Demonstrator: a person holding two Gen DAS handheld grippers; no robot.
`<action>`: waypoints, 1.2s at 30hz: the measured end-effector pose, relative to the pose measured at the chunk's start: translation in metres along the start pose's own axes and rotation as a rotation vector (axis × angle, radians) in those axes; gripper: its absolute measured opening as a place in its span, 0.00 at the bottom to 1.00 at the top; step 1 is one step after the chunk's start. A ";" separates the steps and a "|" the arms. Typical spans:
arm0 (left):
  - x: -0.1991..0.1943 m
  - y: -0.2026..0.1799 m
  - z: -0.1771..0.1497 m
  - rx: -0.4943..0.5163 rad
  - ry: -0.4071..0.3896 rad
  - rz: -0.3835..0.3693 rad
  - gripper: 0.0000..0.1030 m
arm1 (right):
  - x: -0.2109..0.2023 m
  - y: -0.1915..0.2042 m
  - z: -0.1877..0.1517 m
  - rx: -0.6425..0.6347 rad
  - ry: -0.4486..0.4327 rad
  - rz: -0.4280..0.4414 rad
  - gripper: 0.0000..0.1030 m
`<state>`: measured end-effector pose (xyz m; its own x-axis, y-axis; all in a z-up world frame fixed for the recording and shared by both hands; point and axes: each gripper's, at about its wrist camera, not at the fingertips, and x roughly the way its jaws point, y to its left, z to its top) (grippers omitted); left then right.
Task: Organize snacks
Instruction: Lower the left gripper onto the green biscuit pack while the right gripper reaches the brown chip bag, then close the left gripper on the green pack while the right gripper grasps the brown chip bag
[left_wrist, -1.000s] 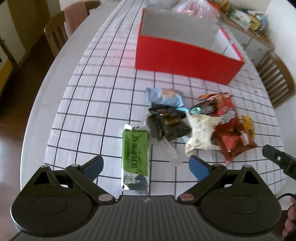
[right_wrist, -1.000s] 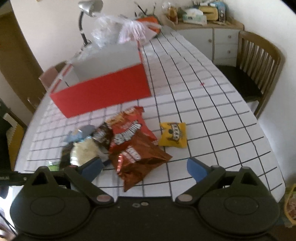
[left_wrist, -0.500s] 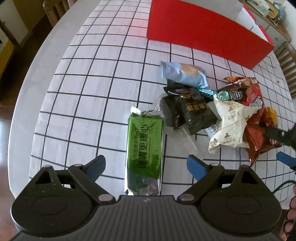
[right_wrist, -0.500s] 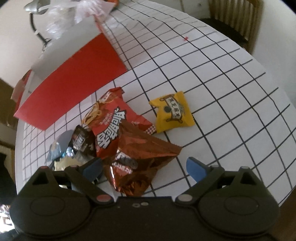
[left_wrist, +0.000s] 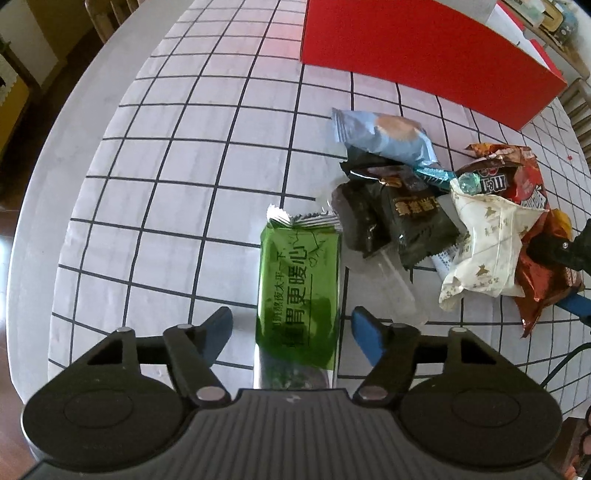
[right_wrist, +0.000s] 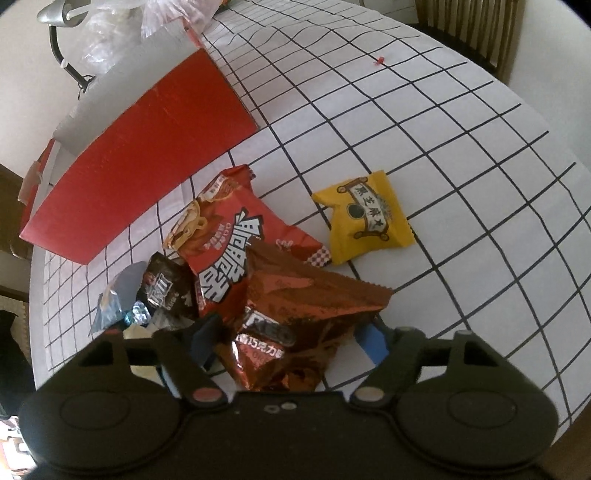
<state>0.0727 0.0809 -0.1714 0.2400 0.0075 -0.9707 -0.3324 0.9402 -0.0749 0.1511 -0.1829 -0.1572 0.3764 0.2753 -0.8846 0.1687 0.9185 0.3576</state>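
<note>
A long green snack packet (left_wrist: 299, 291) lies flat on the checked tablecloth, between the blue fingertips of my left gripper (left_wrist: 291, 330). The jaws are closing, with a gap still on each side. My right gripper (right_wrist: 288, 339) straddles a crumpled brown foil packet (right_wrist: 295, 306), and its jaws are closing too, with the pads close beside the foil. A red chip bag (right_wrist: 229, 229), a yellow packet (right_wrist: 365, 218), dark packets (left_wrist: 399, 218), a white packet (left_wrist: 484, 254) and a pale blue packet (left_wrist: 384, 134) lie around them. The red box (left_wrist: 424, 48) stands behind.
The table's rounded edge (left_wrist: 44, 206) runs close on the left. Wooden chairs (right_wrist: 469, 26) stand around the table. A desk lamp (right_wrist: 59, 14) and clear plastic bags (right_wrist: 147, 22) sit behind the red box (right_wrist: 140, 155).
Both grippers have come down close to the table and their jaws have narrowed, the left around the green packet and the right around the brown foil packet.
</note>
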 end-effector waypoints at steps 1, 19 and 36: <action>0.000 0.000 0.000 -0.001 -0.002 0.003 0.66 | 0.001 0.000 0.000 0.000 -0.001 0.001 0.66; -0.016 0.003 -0.001 -0.043 -0.035 -0.012 0.40 | -0.015 -0.007 -0.003 -0.045 -0.057 0.050 0.36; -0.067 0.001 0.008 -0.043 -0.120 -0.077 0.40 | -0.082 0.016 0.010 -0.212 -0.149 0.147 0.36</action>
<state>0.0639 0.0839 -0.1046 0.3729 -0.0206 -0.9276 -0.3471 0.9241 -0.1601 0.1319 -0.1935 -0.0756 0.5148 0.3794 -0.7688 -0.0856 0.9150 0.3942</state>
